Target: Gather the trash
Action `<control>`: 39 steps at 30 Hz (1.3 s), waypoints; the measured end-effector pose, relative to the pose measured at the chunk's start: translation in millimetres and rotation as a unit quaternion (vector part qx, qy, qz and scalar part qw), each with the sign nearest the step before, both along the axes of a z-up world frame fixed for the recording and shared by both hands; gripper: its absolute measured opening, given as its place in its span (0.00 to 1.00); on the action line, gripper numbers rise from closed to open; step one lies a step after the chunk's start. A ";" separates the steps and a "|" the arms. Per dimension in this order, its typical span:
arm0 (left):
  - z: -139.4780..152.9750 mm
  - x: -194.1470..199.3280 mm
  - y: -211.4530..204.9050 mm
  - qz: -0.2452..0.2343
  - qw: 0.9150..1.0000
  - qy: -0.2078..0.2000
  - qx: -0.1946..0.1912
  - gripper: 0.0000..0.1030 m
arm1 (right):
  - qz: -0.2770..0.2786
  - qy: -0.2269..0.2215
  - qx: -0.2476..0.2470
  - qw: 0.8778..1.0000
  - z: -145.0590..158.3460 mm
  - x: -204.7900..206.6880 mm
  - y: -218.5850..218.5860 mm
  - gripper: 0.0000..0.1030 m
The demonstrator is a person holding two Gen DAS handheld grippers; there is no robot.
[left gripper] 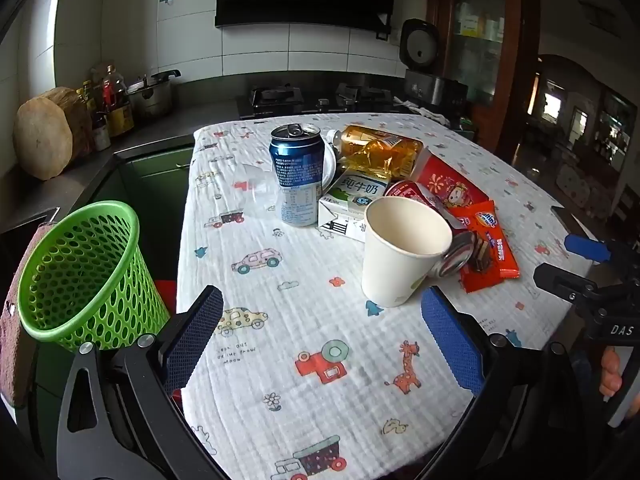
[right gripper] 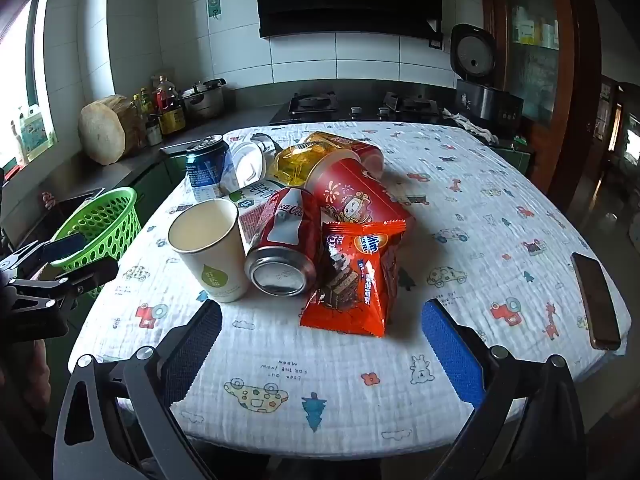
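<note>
**Ana:** Both grippers are hovering low over the near edge of the table. The right gripper (right gripper: 320,344) is holding its blue pads wide apart with nothing between them, and the left gripper (left gripper: 320,340) is standing just as wide and just as empty.

**Ben:** Where is the trash sitting?

**Ana:** It is lying in one heap in the middle of the table (right gripper: 460,184), which is wearing a white cloth printed with cars and giraffes. Nearest the right gripper, an orange snack wrapper (right gripper: 352,276) is leaning against a red cola can (right gripper: 286,244) lying on its side, bottom toward the camera. Just left of the can, touching it, a white paper cup (right gripper: 210,246) is standing upright and looks empty.

**Ben:** And behind those?

**Ana:** A milk carton (left gripper: 352,206) is lying flat, a blue can (left gripper: 298,176) is standing upright with its tab open, and a crumpled amber bottle (left gripper: 378,150) is resting on a red tub (right gripper: 352,196) tipped on its side.

**Ben:** Where is it all going?

**Ana:** Probably into the green mesh basket (left gripper: 86,272), which is waiting off the table's left edge, beside the left gripper. That likely explains the wide pads: each gripper seems to be readying for a first pick, the right facing the wrapper, the left facing the cup.

**Ben:** Anything not trash?

**Ana:** A dark phone (right gripper: 596,300) is lying well apart at the right edge.
</note>
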State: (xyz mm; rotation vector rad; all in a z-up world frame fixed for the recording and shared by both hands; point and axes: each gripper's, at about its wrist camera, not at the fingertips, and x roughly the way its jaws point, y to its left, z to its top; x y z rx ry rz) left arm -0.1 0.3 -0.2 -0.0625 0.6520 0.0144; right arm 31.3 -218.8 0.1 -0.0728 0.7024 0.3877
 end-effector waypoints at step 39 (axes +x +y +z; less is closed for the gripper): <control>0.2 -0.1 -1.6 -0.002 1.000 0.001 -0.006 0.95 | 0.000 -0.007 -0.002 1.000 2.3 0.0 0.5 0.94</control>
